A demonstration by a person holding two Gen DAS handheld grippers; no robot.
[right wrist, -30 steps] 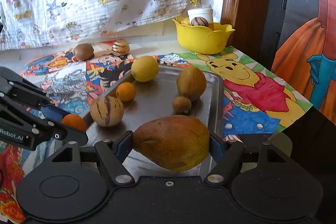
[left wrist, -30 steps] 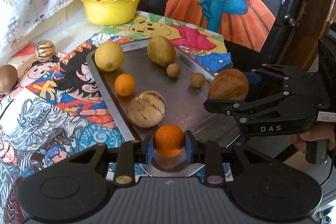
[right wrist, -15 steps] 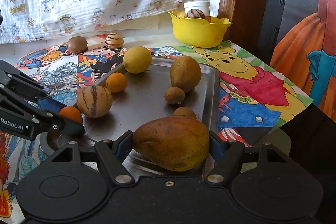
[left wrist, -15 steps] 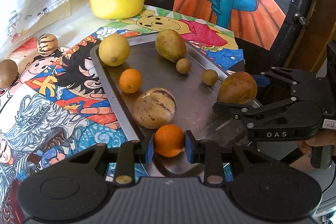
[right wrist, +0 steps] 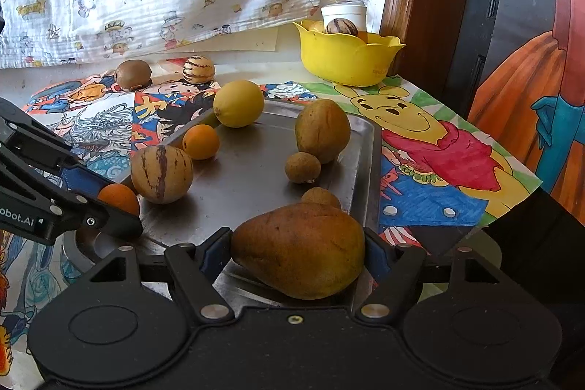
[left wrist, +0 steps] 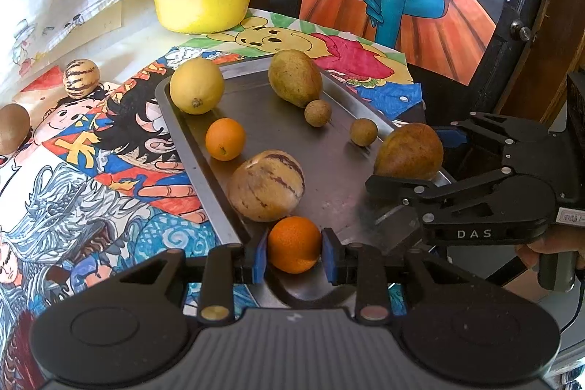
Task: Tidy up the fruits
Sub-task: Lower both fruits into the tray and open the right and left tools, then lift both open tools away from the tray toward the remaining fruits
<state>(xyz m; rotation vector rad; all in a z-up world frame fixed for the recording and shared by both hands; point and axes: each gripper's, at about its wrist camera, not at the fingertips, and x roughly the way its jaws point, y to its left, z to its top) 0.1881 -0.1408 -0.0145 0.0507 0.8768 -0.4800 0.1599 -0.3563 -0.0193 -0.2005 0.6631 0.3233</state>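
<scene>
My left gripper (left wrist: 294, 251) is shut on a small orange (left wrist: 294, 243) at the near end of the metal tray (left wrist: 329, 170). My right gripper (right wrist: 298, 253) is shut on a brown pear (right wrist: 299, 249) over the tray's near right corner; the pear also shows in the left wrist view (left wrist: 409, 152). On the tray lie a striped melon (left wrist: 267, 185), a second orange (left wrist: 225, 138), a yellow lemon (left wrist: 196, 85), another brown pear (left wrist: 294, 77) and two small brown round fruits (left wrist: 318, 113) (left wrist: 363, 132).
A yellow bowl (left wrist: 203, 4) with fruit and a white cup stands at the back. A striped fruit (left wrist: 81, 78) and a brown fruit (left wrist: 12, 128) lie on the cartoon cloth left of the tray. The table edge runs along the right.
Both grippers have moved forward and lower toward the tray with their fruits still held. The fruits on the tray have not moved.
</scene>
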